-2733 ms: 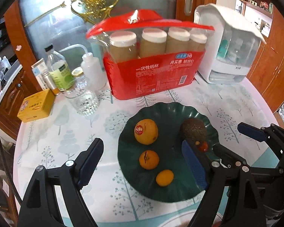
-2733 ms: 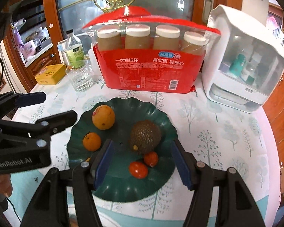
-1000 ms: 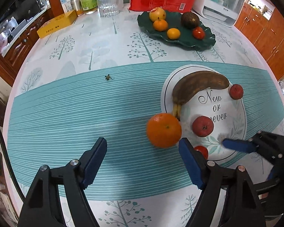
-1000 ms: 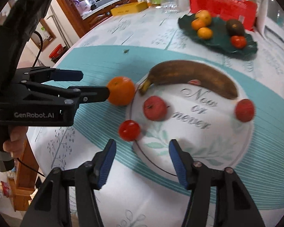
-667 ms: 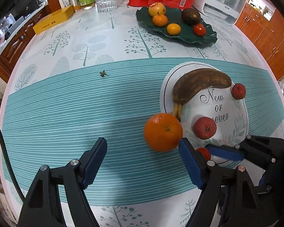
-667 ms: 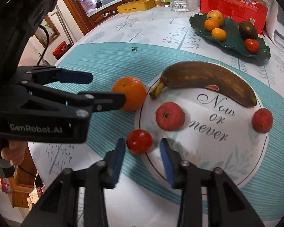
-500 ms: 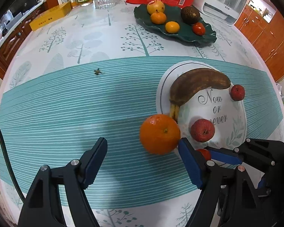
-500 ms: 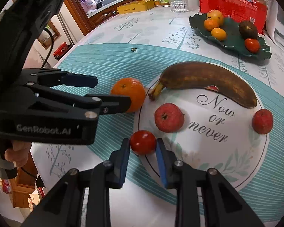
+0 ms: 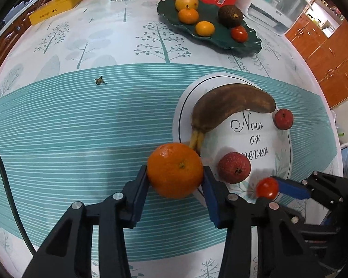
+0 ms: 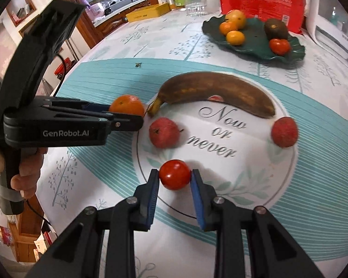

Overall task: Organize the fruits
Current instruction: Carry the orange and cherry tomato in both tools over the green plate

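Clamping the orange [image 9: 175, 170], the left gripper [image 9: 175, 178] just closed; the right gripper [image 10: 174, 181] pinches a tomato [image 10: 174, 174].

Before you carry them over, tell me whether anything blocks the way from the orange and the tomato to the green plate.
Nothing visible does. The left gripper holds the orange, the right gripper the tomato. Toward the green plate lies only tablecloth; the banana lies low beside that path.
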Tool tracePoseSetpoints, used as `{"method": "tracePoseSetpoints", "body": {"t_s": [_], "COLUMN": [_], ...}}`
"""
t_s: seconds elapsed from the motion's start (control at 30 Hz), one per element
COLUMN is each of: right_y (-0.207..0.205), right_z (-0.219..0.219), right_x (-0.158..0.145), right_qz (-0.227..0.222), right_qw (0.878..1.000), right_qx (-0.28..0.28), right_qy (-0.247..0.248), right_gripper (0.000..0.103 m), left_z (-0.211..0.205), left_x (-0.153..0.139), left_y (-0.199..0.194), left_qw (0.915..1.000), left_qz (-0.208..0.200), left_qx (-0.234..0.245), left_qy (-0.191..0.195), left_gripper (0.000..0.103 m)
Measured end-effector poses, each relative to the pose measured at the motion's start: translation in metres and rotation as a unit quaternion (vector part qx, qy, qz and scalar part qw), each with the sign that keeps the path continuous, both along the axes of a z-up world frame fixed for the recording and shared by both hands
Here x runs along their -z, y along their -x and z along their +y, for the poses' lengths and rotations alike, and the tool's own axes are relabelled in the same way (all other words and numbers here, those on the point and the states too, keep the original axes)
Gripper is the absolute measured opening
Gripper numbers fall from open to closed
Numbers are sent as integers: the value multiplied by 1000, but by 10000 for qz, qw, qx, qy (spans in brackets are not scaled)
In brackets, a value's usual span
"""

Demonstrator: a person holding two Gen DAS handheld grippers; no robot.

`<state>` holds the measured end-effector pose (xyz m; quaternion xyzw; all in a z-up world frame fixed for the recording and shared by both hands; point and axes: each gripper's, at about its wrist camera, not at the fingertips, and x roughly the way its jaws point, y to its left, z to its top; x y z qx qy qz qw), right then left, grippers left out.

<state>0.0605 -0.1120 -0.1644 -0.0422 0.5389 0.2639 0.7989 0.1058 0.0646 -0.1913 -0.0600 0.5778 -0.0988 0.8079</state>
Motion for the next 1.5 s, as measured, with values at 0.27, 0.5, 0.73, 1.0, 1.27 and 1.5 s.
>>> {"method": "tracePoseSetpoints", "body": {"t_s": [0.27, 0.5, 0.73, 1.0, 1.27, 1.5], "right_y": [-12, -52, -118, -193, -238, -255], "right_z": [-17, -38, -59, -68, -51, -39], "right_x": [-30, -74, -137, -168, -124, -63], "right_qz": [-222, -532, -1028, -1339, -1130, -635], "right_qw": [9995, 9973, 9912, 9836, 9864, 9911], "right_qx": [171, 466, 819, 1203, 1185, 1093], "right_qy": [-120, -183, -151, -135, 168, 410], "right_gripper": [27, 27, 27, 28, 28, 28], "left_z": [-14, -32, -42, -60, -72, -81], "left_x": [-42, -99, -161, -195, -152, -98], "left_y": [7, -21, -74, -146, -209, -240], "left_qw": [9991, 9953, 9875, 9788, 9840, 9883], "left_qz": [-389, -859, -1429, -1853, -1629, -1307], "left_qx": [179, 438, 581, 633, 452, 487], "left_qy": [10, -44, -333, -600, -561, -611], "left_gripper": [43, 43, 43, 43, 43, 43]}}
